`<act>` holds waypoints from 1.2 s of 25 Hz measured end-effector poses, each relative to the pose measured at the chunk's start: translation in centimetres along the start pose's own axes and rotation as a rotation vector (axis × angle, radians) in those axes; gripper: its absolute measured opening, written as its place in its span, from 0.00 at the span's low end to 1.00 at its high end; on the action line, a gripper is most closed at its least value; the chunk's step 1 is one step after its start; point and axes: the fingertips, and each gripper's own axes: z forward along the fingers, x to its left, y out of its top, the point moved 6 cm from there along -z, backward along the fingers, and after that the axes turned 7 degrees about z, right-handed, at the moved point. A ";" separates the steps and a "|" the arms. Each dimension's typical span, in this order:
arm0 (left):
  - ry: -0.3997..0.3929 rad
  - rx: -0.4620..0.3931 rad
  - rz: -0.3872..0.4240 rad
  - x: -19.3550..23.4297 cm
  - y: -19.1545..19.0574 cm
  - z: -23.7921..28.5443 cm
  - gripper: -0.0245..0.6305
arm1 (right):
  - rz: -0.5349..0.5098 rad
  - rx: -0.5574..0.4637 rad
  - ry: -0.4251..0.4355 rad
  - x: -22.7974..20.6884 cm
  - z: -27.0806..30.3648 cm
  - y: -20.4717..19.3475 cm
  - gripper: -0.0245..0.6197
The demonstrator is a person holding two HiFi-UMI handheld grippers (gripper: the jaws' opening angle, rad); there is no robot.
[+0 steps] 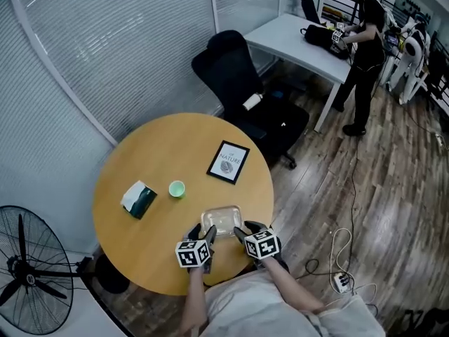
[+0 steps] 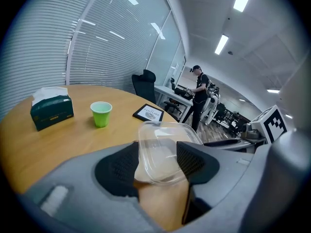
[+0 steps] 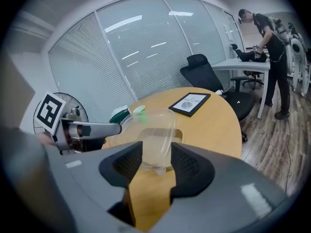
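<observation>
A clear plastic container [image 1: 221,218] lies near the front edge of the round wooden table [image 1: 161,153]. My left gripper [image 1: 203,232] is at its near left corner, and in the left gripper view [image 2: 158,161] both pads press that end of the container [image 2: 165,140]. At the near right corner is my right gripper [image 1: 245,229]. In the right gripper view [image 3: 156,161] the container [image 3: 155,130] sits between the pads, touching both. Nothing shows inside the container.
A green cup [image 1: 177,189] and a dark green tissue box [image 1: 139,199] stand left of the container, with a framed picture [image 1: 229,162] lying behind it. A black office chair [image 1: 238,76], a desk [image 1: 295,41], a person [image 1: 365,41], a floor fan [image 1: 28,272] and a power strip [image 1: 342,281] surround the table.
</observation>
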 end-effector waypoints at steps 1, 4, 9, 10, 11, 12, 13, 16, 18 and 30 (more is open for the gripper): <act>0.000 0.001 0.000 -0.1 -0.1 0.1 0.42 | 0.000 -0.001 0.000 -0.1 -0.1 0.0 0.32; -0.003 0.001 -0.002 -0.2 -0.2 0.2 0.42 | 0.000 -0.005 -0.003 -0.2 -0.3 0.0 0.32; -0.001 -0.002 0.001 -0.2 0.0 0.1 0.42 | 0.000 -0.011 0.001 0.0 -0.3 0.2 0.32; 0.000 -0.004 0.001 -0.2 0.0 0.0 0.42 | -0.001 -0.012 0.001 0.1 -0.3 0.2 0.32; 0.001 -0.005 0.001 -0.2 0.1 -0.1 0.42 | -0.002 -0.012 0.002 0.1 -0.3 0.3 0.32; 0.001 -0.005 0.001 -0.1 0.1 -0.1 0.42 | -0.003 -0.011 0.001 0.1 -0.3 0.3 0.32; 0.002 -0.005 0.000 -0.1 0.1 -0.1 0.42 | -0.003 -0.011 0.002 0.2 -0.3 0.4 0.32; 0.003 -0.004 -0.002 -0.1 0.1 0.0 0.42 | -0.004 -0.011 0.002 0.1 -0.2 0.4 0.32; 0.003 -0.006 -0.001 -0.1 0.1 0.0 0.42 | -0.006 -0.012 0.001 0.2 -0.2 0.5 0.32; 0.002 -0.005 0.000 0.2 0.2 0.0 0.42 | -0.009 -0.013 -0.005 0.4 -0.1 0.6 0.32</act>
